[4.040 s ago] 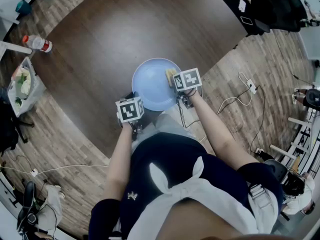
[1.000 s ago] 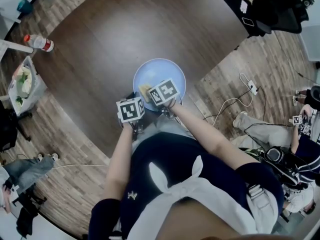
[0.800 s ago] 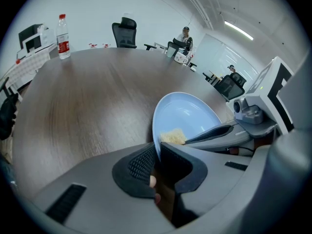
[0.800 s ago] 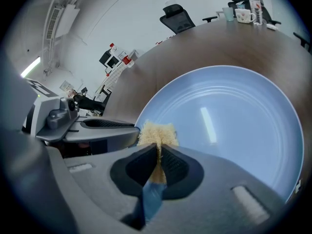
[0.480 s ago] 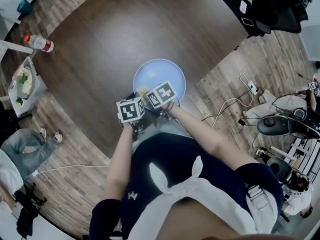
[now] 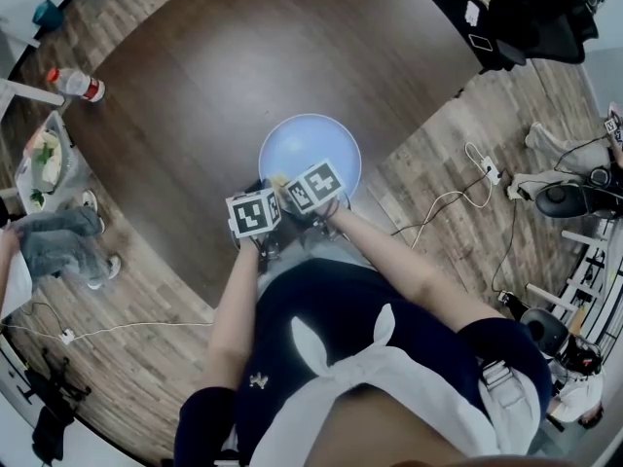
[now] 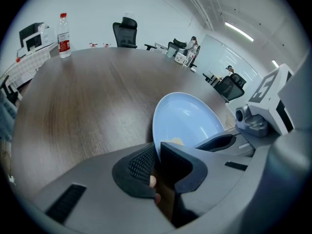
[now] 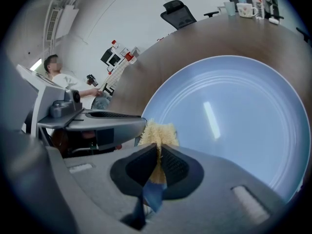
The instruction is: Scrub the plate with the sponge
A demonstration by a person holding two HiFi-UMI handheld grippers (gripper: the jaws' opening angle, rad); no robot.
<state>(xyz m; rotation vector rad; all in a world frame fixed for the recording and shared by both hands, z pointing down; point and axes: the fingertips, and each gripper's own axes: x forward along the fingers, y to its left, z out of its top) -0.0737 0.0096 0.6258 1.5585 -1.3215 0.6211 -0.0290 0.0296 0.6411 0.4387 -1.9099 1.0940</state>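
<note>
- The left gripper (image 7: 157,156) is clamping its two jaws on the near rim of the blue plate (image 7: 187,121)
- The right gripper (image 8: 158,155) is pinching the yellow sponge (image 8: 157,132) tightly between its jaws
- The sponge is sticking out past the jaw tips and lying against the plate's near-left rim, just beside the left gripper
- The plate is sitting at the near edge of the dark round table (image 6: 195,86)
- A bottle (image 6: 71,83) is standing well apart, at the table's far-left edge

Left tool (image 7: 157,150) tight on plate (image 7: 187,123), right tool (image 8: 159,151) on sponge (image 8: 157,132), side by side.
</note>
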